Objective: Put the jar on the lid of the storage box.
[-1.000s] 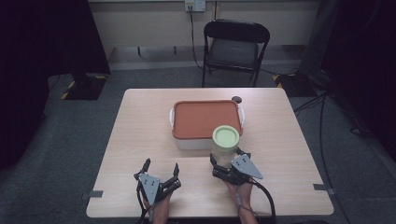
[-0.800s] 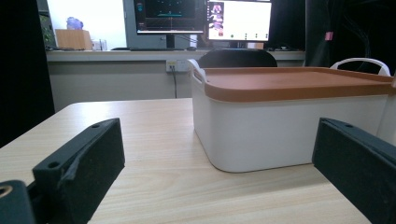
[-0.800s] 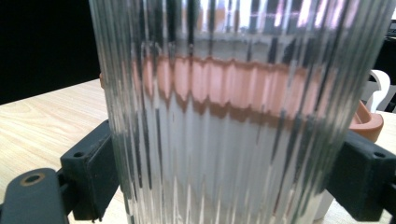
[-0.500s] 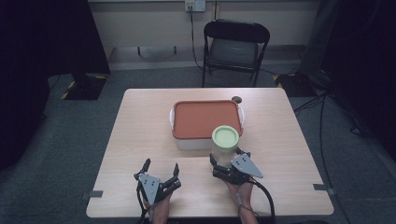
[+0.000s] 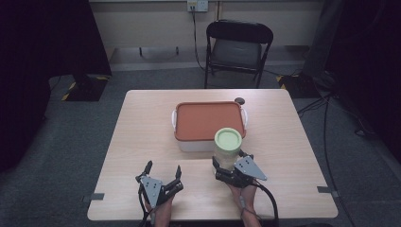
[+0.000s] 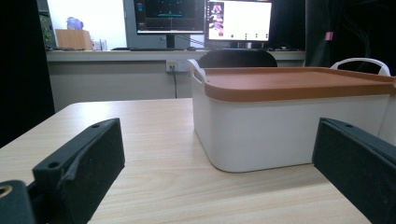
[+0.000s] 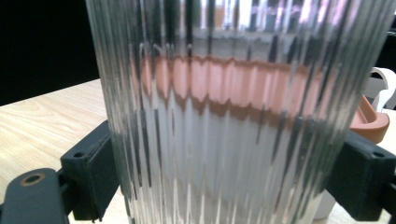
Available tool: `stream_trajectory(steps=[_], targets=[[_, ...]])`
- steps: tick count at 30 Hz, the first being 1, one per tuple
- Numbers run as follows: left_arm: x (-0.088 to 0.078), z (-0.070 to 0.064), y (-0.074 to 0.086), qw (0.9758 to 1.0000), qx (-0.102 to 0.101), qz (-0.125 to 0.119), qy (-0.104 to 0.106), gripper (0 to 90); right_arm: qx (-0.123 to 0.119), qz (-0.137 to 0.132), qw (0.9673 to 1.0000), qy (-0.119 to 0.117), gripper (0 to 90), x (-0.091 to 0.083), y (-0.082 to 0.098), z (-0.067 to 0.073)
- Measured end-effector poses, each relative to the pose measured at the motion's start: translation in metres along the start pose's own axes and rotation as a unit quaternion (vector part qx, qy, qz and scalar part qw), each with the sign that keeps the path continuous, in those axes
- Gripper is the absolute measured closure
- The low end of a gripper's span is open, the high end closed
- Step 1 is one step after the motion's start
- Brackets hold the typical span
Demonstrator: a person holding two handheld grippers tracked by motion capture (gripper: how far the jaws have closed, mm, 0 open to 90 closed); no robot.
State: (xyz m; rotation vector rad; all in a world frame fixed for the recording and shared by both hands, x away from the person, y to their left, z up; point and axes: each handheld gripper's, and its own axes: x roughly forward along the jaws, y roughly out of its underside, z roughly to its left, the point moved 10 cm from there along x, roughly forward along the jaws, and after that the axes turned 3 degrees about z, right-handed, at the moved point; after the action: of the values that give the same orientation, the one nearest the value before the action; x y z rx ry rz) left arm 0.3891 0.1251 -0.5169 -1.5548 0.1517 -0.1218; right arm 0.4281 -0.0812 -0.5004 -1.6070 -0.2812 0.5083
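While the right gripper (image 5: 230,166) is clamping the ribbed glass jar (image 7: 233,112) at mid-body beside the orange-lidded white bin (image 5: 208,124), the rigid, slippery, likely fragile wall is demanding firm, even pressure, and the left gripper (image 5: 163,171) is resting wide open.

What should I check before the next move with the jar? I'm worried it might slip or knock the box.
1. Right gripper has a jaw on each side of the ribbed glass jar: ok.
2. Jaws actually pressing the glass: cannot tell.
3. Green lid on the jar: ok.
4. Jar clear of the white box: cannot tell; they overlap in the high view.
5. Orange box lid closed: ok.
6. Left gripper open, empty, away from the jar: ok.
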Motion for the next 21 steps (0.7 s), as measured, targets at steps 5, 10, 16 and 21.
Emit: stream_trajectory(steps=[5,10,16,21], targets=[[0.0000,0.0000,0.0000,1.0000,0.000,0.000,0.000,1.9,0.003,0.002,1.0000,-0.001,11.1,0.0000,0.0001,-0.0005],[0.0000,0.0000,0.0000,1.0000,0.000,0.000,0.000,1.9,0.004,0.003,1.0000,-0.002,11.2,-0.0003,-0.0001,-0.0007],[0.0000,0.0000,0.0000,1.0000,0.000,0.000,0.000,1.9,0.006,0.002,1.0000,-0.004,11.2,-0.0011,-0.0020,-0.0007],[-0.0001,0.0000,0.0000,1.0000,0.000,0.000,0.000,1.9,0.009,0.002,0.9999,-0.006,11.2,-0.0018,-0.0069,-0.0007]])
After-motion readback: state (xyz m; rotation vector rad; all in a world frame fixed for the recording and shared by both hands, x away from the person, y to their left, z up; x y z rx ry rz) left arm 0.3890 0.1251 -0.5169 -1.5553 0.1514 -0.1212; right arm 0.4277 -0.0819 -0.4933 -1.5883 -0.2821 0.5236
